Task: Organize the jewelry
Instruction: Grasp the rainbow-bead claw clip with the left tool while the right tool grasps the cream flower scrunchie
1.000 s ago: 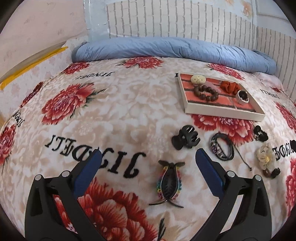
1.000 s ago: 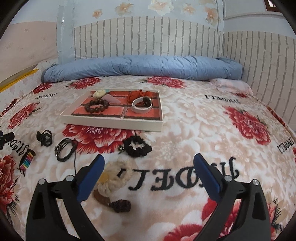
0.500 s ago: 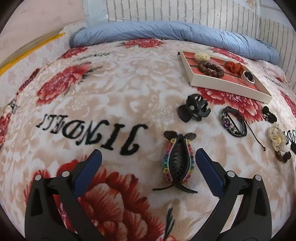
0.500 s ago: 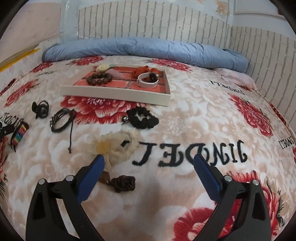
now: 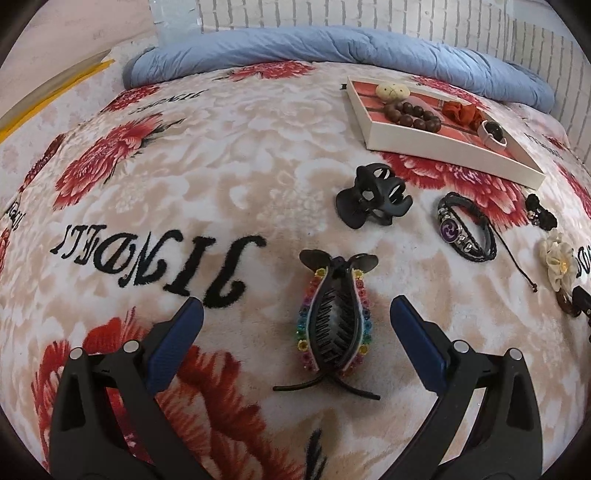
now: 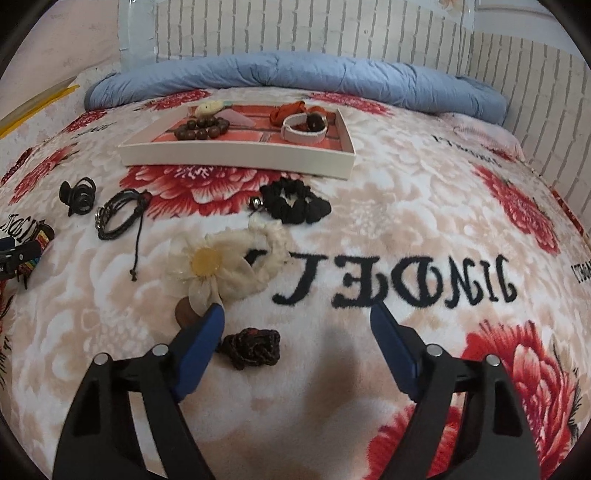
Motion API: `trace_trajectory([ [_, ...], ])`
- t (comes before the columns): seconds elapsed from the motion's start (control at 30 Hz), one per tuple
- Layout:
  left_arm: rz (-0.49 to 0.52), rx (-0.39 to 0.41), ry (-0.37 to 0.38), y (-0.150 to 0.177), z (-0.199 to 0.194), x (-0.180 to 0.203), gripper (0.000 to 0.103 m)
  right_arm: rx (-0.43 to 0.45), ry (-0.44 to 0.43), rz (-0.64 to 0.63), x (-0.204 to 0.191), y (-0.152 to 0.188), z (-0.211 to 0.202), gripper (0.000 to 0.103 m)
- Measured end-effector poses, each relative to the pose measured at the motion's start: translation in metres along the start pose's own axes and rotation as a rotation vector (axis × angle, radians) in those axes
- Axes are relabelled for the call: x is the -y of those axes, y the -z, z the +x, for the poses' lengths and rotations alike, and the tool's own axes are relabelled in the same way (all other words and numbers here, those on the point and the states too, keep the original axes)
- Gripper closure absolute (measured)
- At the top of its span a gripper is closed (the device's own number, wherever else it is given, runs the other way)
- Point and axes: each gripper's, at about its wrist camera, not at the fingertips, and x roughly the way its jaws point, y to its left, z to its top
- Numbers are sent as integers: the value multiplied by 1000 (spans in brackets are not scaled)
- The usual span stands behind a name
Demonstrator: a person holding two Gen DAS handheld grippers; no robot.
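Plush floral red-and-cream blanket (image 6: 424, 206) covers bed; rolled blue quilt (image 6: 295, 77) beyond shallow white tray (image 6: 236, 157), white brick-pattern wall (image 6: 295, 29) behind. Left gripper (image 5: 295, 314) fingers spread, empty; right gripper (image 6: 297, 317) spread, just been closing, nothing pinched.

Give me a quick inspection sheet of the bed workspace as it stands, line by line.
Surface: floral blanket, soft, no bare spots.
Job's things: tray holds bead bracelet and white band; rainbow hair claw, black claw clip, cord bracelet, cream flower tie, black scrunchie and dark knot lie outside.
Clutter: nothing seen.
Grippers: left gripper open around the hair claw; right gripper open, jaws just narrowing, dark knot between.
Cables: nothing seen.
Surroundings: blue duvet, brick-pattern wall.
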Motion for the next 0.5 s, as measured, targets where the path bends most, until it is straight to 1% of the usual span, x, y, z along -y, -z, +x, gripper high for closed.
trace_trajectory([
  [0.2, -19, -16, 7, -1, 5, -4, 5, 0, -12, 15, 2, 1, 2, 27],
  [0.33, -12, -19, 5, -1, 7, -2, 6, -5, -19, 27, 4, 0, 3, 27],
  [0.43, -9, -14, 7, -3, 8, -1, 6, 8, -27, 41, 7, -2, 1, 27],
  [0.5, -6, -11, 14, -4, 8, 0, 9, 20, -36, 58, 9, -6, -2, 27],
])
